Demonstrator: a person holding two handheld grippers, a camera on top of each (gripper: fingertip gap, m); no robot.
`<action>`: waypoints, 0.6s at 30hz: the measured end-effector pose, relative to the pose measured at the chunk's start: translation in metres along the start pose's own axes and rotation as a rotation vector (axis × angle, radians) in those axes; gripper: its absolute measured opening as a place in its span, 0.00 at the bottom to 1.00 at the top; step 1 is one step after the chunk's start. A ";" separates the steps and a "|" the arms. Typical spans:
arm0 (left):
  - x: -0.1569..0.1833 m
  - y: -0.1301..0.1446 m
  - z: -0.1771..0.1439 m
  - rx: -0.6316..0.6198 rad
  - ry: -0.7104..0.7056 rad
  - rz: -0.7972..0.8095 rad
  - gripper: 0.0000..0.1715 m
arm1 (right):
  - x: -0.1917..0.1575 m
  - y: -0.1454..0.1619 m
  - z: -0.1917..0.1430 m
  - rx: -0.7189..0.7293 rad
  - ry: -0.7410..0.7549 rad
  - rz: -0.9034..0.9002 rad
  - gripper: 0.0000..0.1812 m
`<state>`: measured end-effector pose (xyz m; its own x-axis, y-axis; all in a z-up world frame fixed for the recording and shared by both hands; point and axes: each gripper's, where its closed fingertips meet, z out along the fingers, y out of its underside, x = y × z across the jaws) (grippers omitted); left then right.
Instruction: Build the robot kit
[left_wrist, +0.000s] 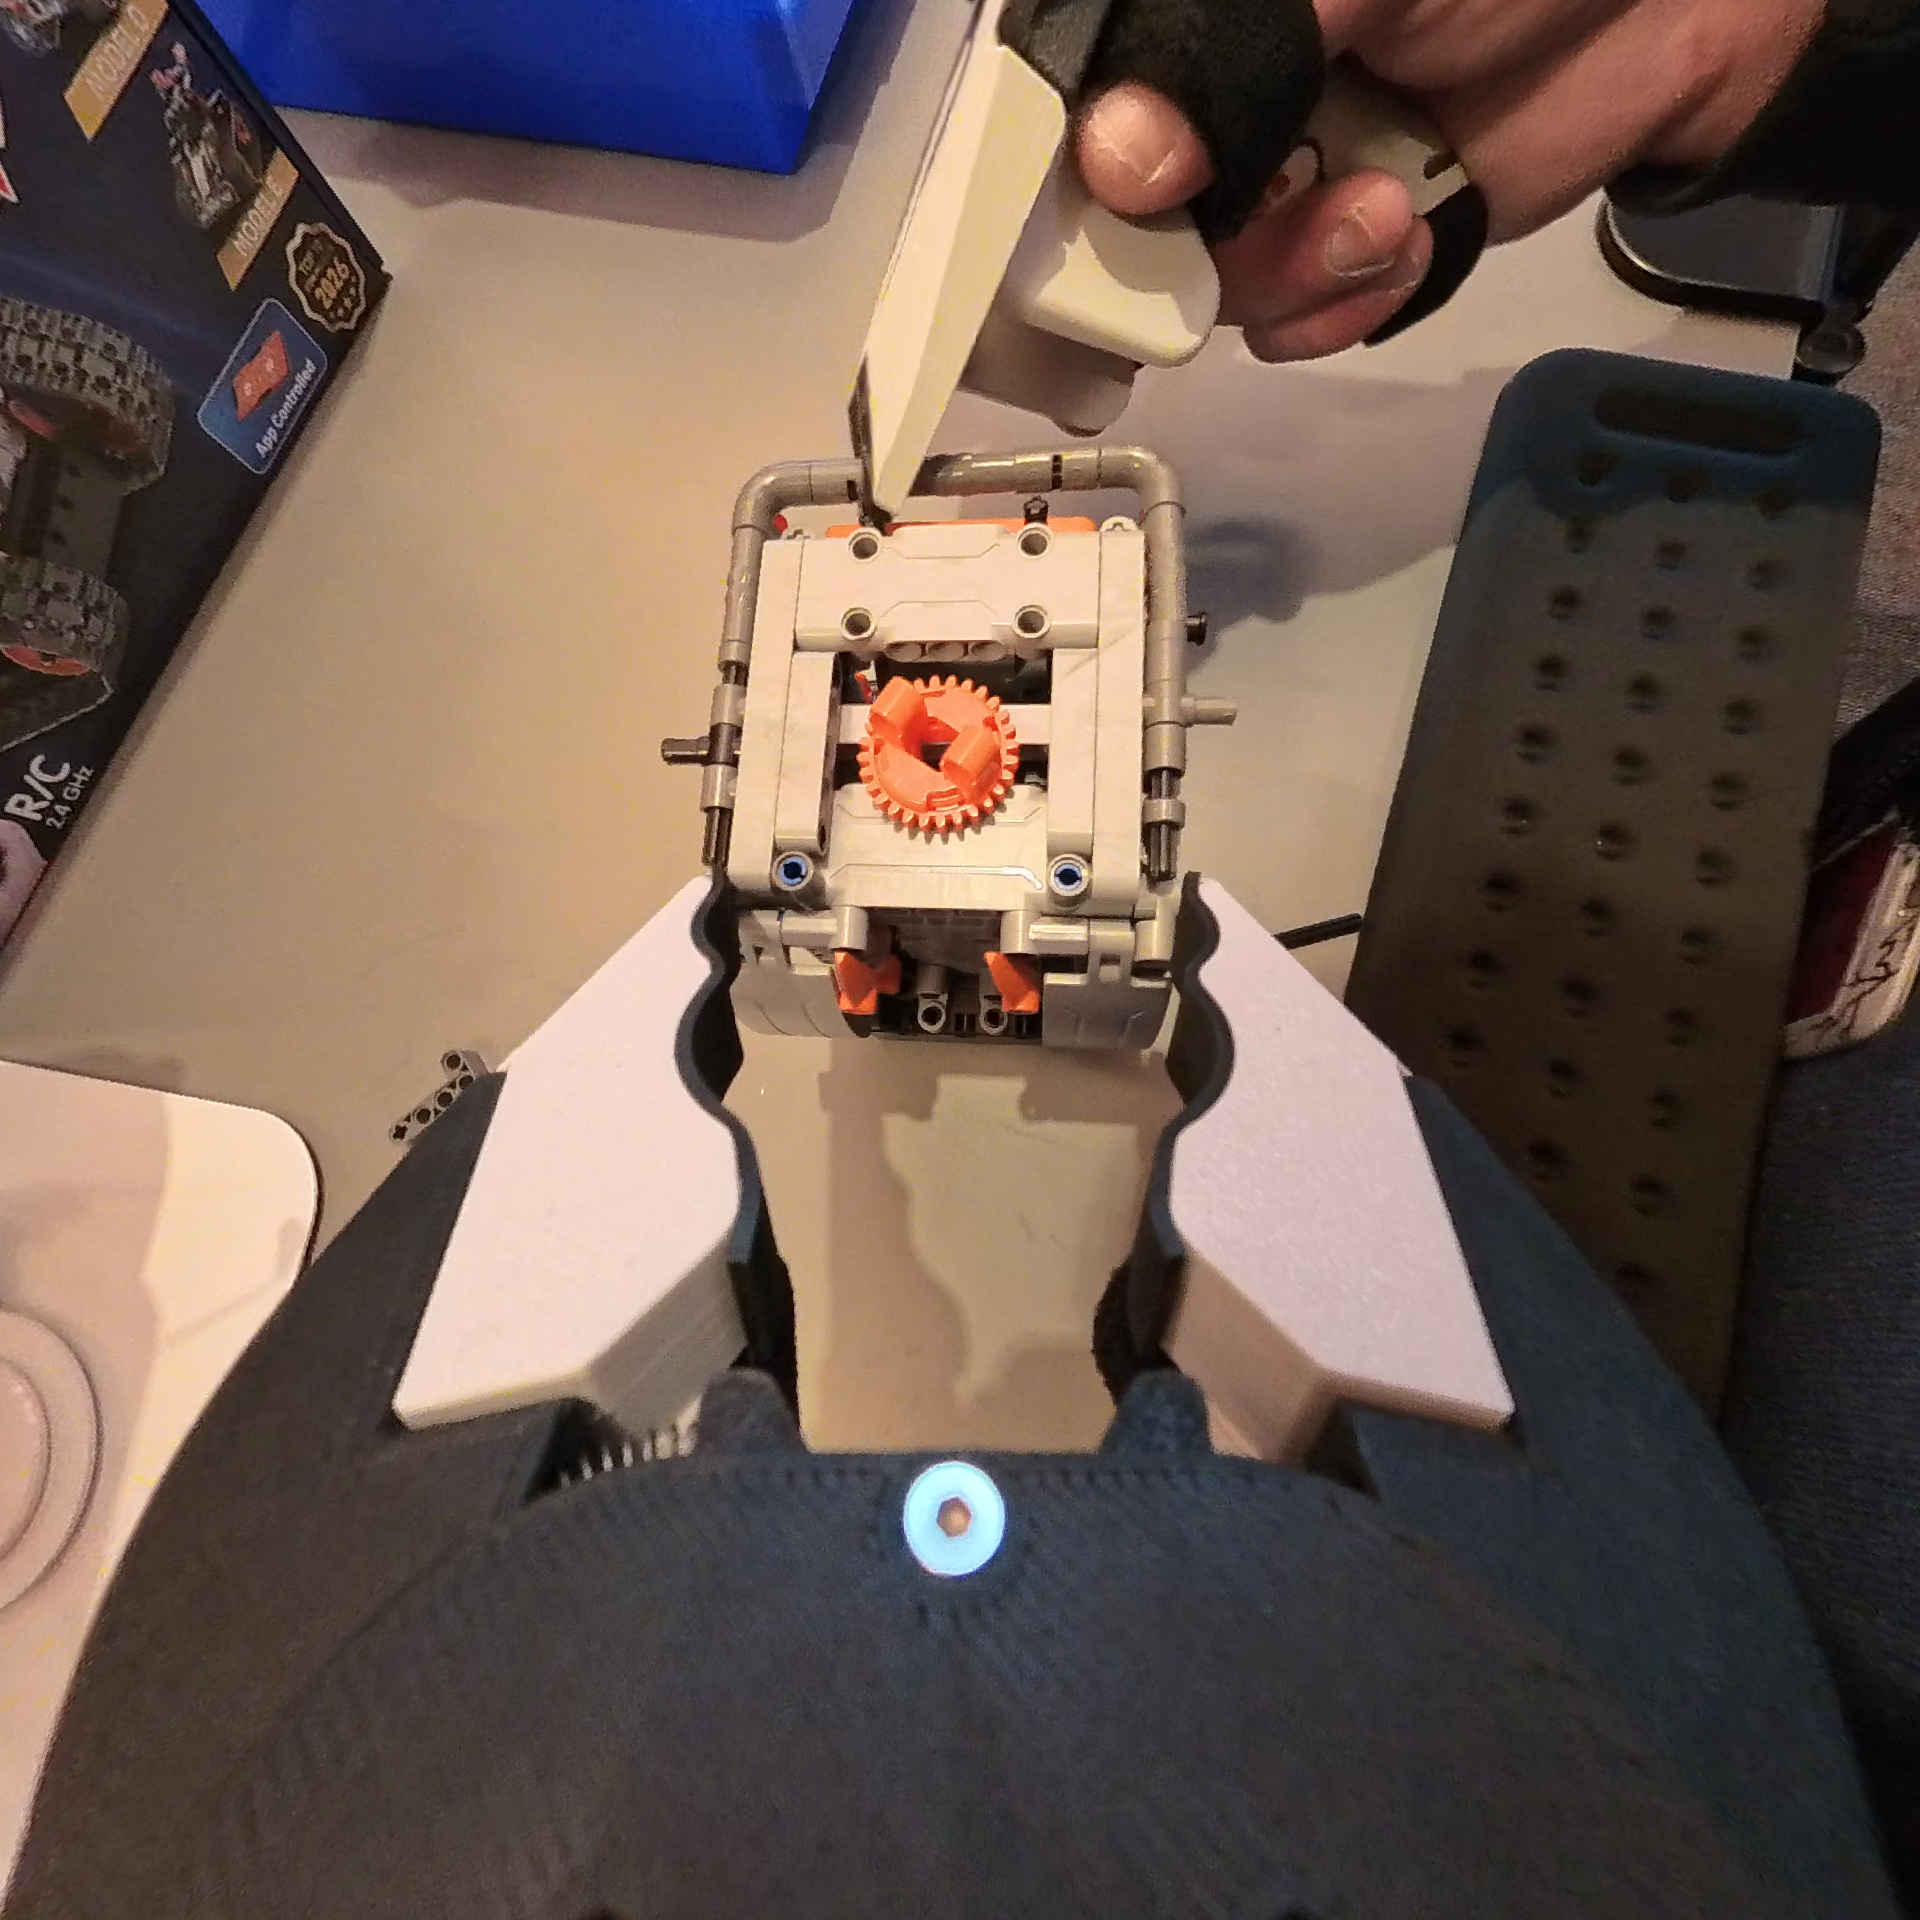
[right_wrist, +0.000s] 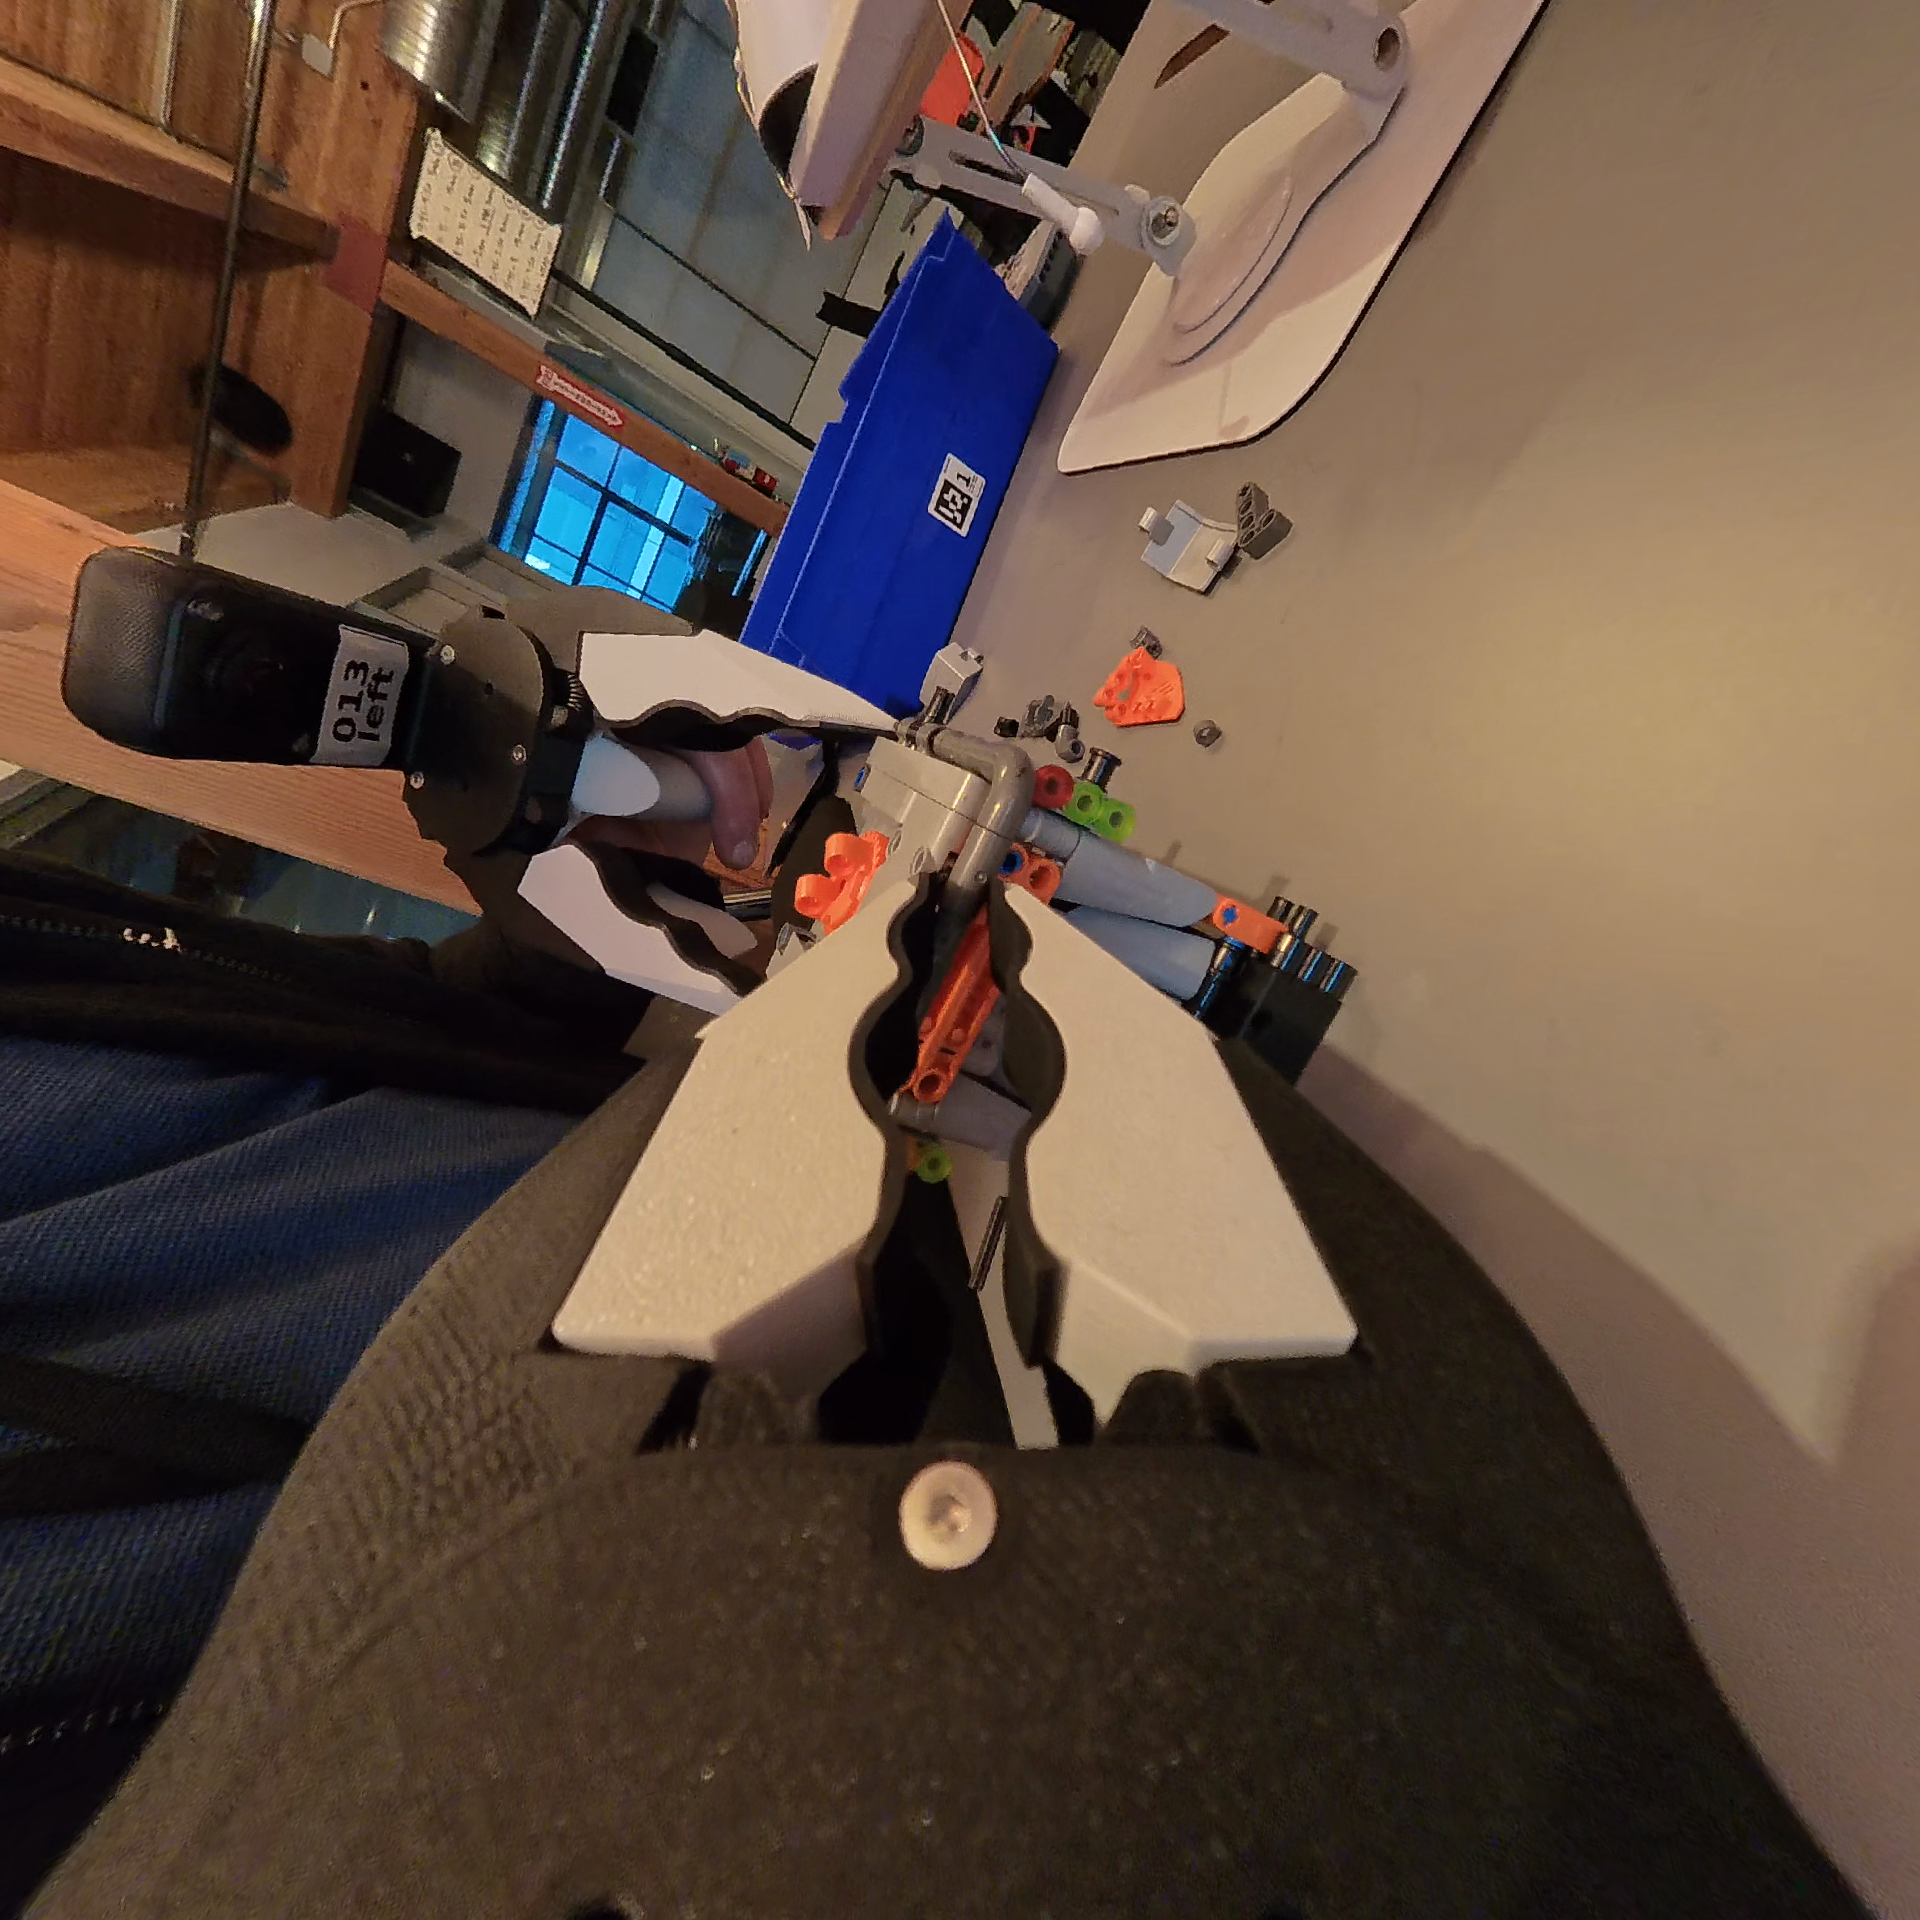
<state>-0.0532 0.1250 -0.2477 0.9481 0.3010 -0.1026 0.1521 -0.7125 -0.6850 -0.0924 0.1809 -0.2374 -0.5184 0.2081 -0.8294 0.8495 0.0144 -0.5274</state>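
While the grey brick-built model (left_wrist: 945, 769) is gripped at its near end between the spread white fingers (left_wrist: 613, 1101) of the left gripper (left_wrist: 948, 940), its far end is met from above by the right gripper (left_wrist: 878, 499). An orange gear (left_wrist: 928, 756) is seen on the model's top face, and a grey tube frame (left_wrist: 1164, 582) is run around its far end and sides. The right gripper's fingers are nearly closed, and its tip is set against this frame at the far edge; in the right wrist view, a thin dark part of the model (right_wrist: 961, 904) is pinched between its narrow jaws, with an orange beam (right_wrist: 951, 1013) seen in the gap behind. The model is held just above the grey table (left_wrist: 499, 665). A printed box (left_wrist: 125, 395) is placed at the left, a blue bin (left_wrist: 582, 73) beyond it, and a dark perforated tray (left_wrist: 1621, 790) at the right. Loose small parts (right_wrist: 1184, 551) are scattered on the table, well apart from both grippers.
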 end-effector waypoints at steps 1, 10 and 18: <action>0.000 0.000 0.000 -0.001 0.000 0.001 0.48 | 0.000 0.000 -0.001 0.002 0.000 0.001 0.04; 0.000 -0.002 0.002 -0.011 0.012 0.023 0.48 | -0.001 0.001 -0.002 -0.004 -0.004 -0.006 0.05; -0.003 0.003 0.004 -0.072 -0.005 0.090 0.52 | 0.002 -0.008 -0.005 0.025 0.004 -0.017 0.09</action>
<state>-0.0570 0.1242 -0.2524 0.9573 0.2371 -0.1653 0.0865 -0.7806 -0.6190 -0.0999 0.1859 -0.2344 -0.5325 0.2120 -0.8194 0.8377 -0.0069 -0.5461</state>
